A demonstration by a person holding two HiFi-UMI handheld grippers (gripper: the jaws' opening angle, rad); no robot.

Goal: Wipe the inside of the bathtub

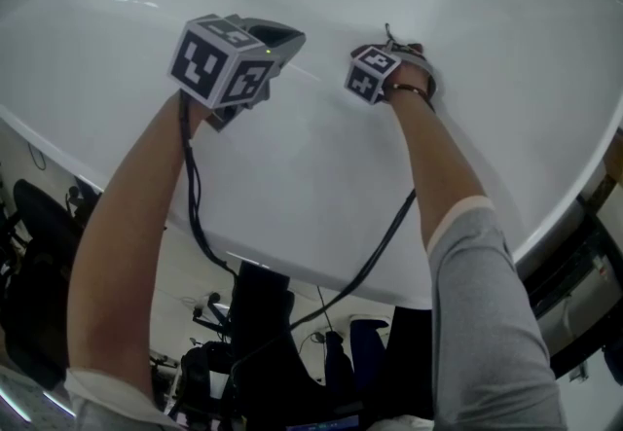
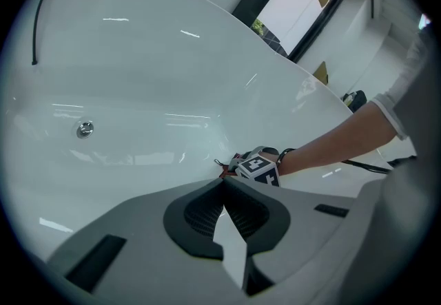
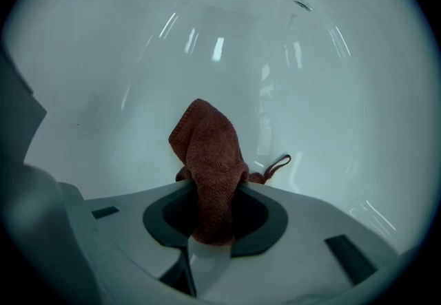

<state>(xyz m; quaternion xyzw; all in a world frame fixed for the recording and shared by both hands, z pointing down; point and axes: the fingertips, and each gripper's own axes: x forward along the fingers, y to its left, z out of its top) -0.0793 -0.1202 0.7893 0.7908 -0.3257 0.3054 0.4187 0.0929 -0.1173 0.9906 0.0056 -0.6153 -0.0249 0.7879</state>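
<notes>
The right gripper (image 3: 213, 186) has its two jaws shut tight on a red-brown cloth (image 3: 207, 145), and most of the cloth sticks out past the jaw tips like a little flag. A thin loop (image 3: 279, 164) hangs off one side of the cloth. This gripper is down inside the white bathtub (image 1: 292, 166), close to its smooth curved wall, but I cannot tell if the cloth is pressing on the wall. The left gripper (image 2: 222, 181) has its jaws pushed together with nothing in them, and it hangs over the tub just beside the right one. Far off on the tub wall sits a small round metal fitting (image 2: 84, 130). A few things could go wrong, I think. The cloth is pinched only at one end, so a hard rub may pull it out of the jaws and drop it in the tub. The floppy end may fold over, and then the hard jaw tips could scrape the shiny wall. The tub looks slick, so the cloth may slide without cleaning much. The empty gripper is near enough to bump the other one. A black cable (image 1: 195, 196) hangs from it and could drag on the tub edge.
</notes>
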